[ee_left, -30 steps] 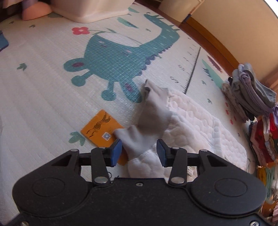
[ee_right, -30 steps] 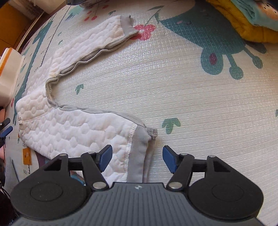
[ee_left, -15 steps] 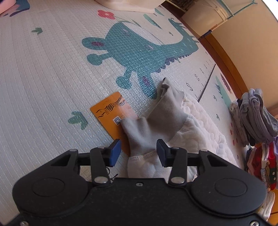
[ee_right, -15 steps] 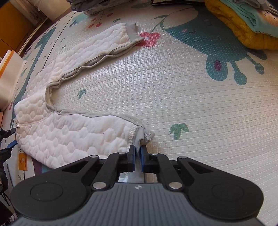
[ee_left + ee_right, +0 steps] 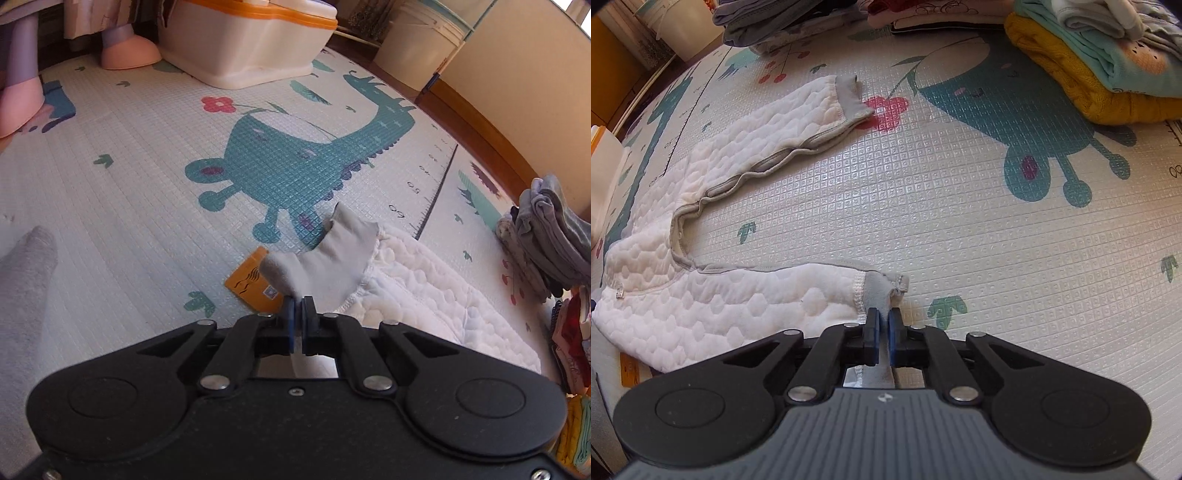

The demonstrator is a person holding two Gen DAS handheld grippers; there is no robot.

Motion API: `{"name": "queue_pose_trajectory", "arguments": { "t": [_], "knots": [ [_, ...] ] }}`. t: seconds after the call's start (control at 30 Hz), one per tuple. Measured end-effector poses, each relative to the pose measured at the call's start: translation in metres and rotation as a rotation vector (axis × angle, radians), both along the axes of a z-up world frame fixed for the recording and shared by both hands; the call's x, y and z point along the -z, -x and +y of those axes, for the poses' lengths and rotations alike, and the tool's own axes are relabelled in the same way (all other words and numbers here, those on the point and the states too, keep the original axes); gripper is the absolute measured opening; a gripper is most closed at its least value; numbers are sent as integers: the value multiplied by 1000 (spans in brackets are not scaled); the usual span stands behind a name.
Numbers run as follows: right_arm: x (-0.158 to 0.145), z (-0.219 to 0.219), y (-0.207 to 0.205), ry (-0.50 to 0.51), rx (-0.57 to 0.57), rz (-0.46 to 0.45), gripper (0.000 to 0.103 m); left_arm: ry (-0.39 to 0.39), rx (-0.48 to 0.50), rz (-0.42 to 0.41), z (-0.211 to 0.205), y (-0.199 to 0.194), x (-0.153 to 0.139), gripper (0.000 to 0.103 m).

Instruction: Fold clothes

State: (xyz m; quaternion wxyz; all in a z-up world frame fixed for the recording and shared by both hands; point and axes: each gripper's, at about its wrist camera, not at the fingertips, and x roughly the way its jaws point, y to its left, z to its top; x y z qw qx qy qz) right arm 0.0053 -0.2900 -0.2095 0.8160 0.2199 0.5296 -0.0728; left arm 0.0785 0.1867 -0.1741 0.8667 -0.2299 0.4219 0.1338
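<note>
Quilted white garment (image 5: 713, 306) in both pinched claws

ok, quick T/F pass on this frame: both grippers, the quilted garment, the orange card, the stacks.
1. The left gripper is shut on the grey waistband. True.
2. The right gripper is open over bare mat. False: shut on a grey leg cuff.
3. The white quilted garment is already folded. False: legs spread apart.
4. An orange card lies partly under the garment. True.
5. Folded clothes are stacked nearby. True.
</note>
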Motion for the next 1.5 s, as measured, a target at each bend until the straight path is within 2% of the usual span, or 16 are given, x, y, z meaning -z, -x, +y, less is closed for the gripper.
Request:
{"name": "queue_pose_trajectory", "arguments": {
  "t": [0.1,0.13,0.23,0.43,0.5,0.6,0.73,0.77,0.9,0.97,1.07,1.1,1.23,1.37,1.47,1.5],
  "knots": [
    [-6,13,-10,112,-98,-2,7,-93,24,133,-12,3,23,4],
    [-7,20,-12,164,-137,-1,7,-105,27,139,-11,6,25,6],
    [-8,29,-18,267,-198,23,7,-107,25,88,0,15,22,22],
    [-23,28,-10,370,-158,-68,12,-30,176,-67,-16,-3,2,22],
    [-26,39,-8,370,-185,-109,13,-17,238,-85,-31,-14,4,22],
    [-24,65,-8,334,-294,-141,12,-5,330,-102,-55,-31,8,22],
    [-12,96,-10,299,-447,-137,13,-31,416,-73,-76,-50,28,22],
    [-8,100,-10,302,-466,-132,13,-56,433,-59,-79,-54,33,22],
    [6,102,-6,344,-514,-103,13,-278,573,35,-92,-64,50,26],
    [14,94,-4,355,-518,-89,12,-284,579,10,-93,-65,45,25],
    [16,79,-6,300,-483,-98,11,-248,540,-76,-92,-62,35,26],
    [16,80,-8,303,-481,-94,11,-253,547,-73,-94,-62,37,26],
    [15,90,-12,346,-503,-49,12,-332,639,39,-112,-74,53,32],
    [12,99,-16,379,-560,44,12,-313,565,126,-115,-84,44,35],
    [11,97,-12,368,-589,82,12,-414,622,147,-126,-76,48,38],
    [11,97,-11,364,-598,94,13,-423,623,154,-127,-76,46,38]
  ]
}}
